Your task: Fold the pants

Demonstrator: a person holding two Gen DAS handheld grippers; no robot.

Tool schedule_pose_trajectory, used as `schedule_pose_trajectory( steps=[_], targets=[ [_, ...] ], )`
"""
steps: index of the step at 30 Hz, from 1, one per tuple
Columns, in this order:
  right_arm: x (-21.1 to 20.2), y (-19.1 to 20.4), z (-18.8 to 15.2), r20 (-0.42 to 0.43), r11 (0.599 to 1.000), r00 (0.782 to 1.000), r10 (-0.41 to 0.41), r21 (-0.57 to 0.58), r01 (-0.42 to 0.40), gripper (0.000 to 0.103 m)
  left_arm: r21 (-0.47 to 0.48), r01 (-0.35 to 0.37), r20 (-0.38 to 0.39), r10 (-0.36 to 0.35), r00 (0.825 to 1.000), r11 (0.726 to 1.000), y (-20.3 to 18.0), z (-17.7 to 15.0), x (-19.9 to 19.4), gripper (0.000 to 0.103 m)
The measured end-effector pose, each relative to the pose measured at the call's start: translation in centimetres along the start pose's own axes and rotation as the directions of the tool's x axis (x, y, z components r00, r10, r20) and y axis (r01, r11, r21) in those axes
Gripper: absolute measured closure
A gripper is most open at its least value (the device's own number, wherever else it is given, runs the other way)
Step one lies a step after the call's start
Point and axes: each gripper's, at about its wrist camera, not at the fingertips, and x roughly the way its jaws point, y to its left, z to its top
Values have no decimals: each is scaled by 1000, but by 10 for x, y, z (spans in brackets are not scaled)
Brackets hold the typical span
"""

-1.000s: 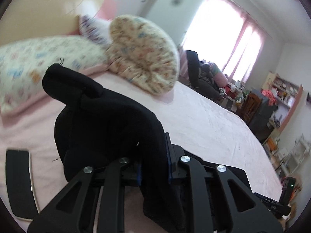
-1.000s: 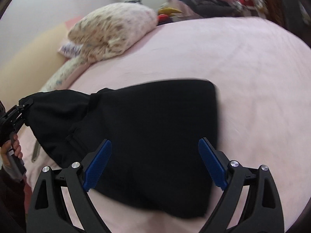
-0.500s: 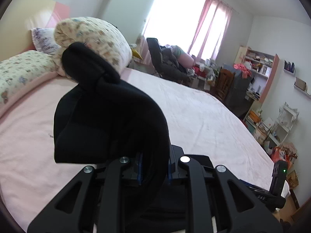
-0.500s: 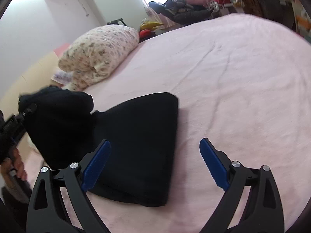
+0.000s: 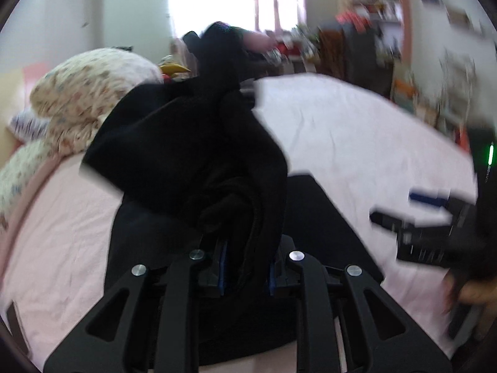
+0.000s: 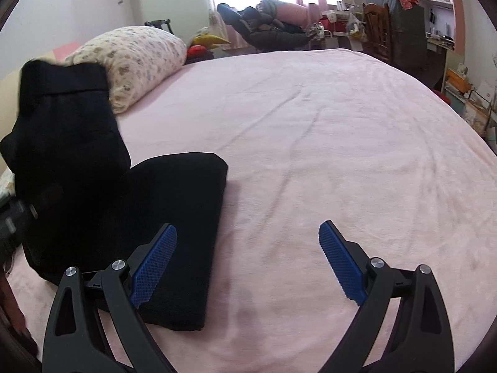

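The black pants [image 5: 192,155] lie partly folded on the pink bed [image 5: 357,143]. My left gripper [image 5: 245,267] is shut on one end of the pants and holds it lifted and bunched above the flat part [image 5: 316,217]. In the right wrist view the flat folded part [image 6: 174,217] lies at lower left and the lifted end [image 6: 65,124] hangs at far left. My right gripper [image 6: 248,264] is open and empty, its left finger over the flat part's edge. It also shows blurred in the left wrist view [image 5: 428,227].
Floral pillows [image 6: 133,59] lie at the head of the bed, left of the pants. A chair heaped with clothes [image 6: 270,31], a desk and shelves [image 6: 428,15] stand beyond the far edge. The pink sheet [image 6: 341,155] stretches right of the pants.
My left gripper has swung the lifted end of the pants over toward the flat part. My right gripper has drawn back to the right, off the pants.
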Motion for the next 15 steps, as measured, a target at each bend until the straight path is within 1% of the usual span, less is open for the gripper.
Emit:
schedule_pose_trajectory(
  steps=[1, 5, 6, 8, 11, 15],
  targets=[
    [1, -2, 0, -4, 1000, 1000, -6, 2, 6, 8, 19, -5, -7, 5, 1000, 1000, -9, -4, 5, 85],
    [2, -3, 0, -8, 999, 999, -44, -18, 44, 8, 10, 22, -47, -22, 999, 1000, -15, -8, 18, 85],
    [3, -3, 0, -10, 998, 998, -55, -24, 54, 8, 30, 15, -61, -14, 998, 999, -19, -10, 24, 85],
    [4, -4, 0, -13, 997, 998, -65, -31, 64, 8, 53, -9, -48, 11, 999, 999, -24, -13, 24, 85],
    [5, -7, 1, -12, 996, 996, -84, -32, 84, 8, 30, -6, -50, 7, 999, 1000, -22, -14, 25, 85],
    [6, -11, 3, -17, 993, 993, -116, -28, 115, 8, 40, -22, -49, 24, 999, 999, -21, -21, 21, 84]
  ],
)
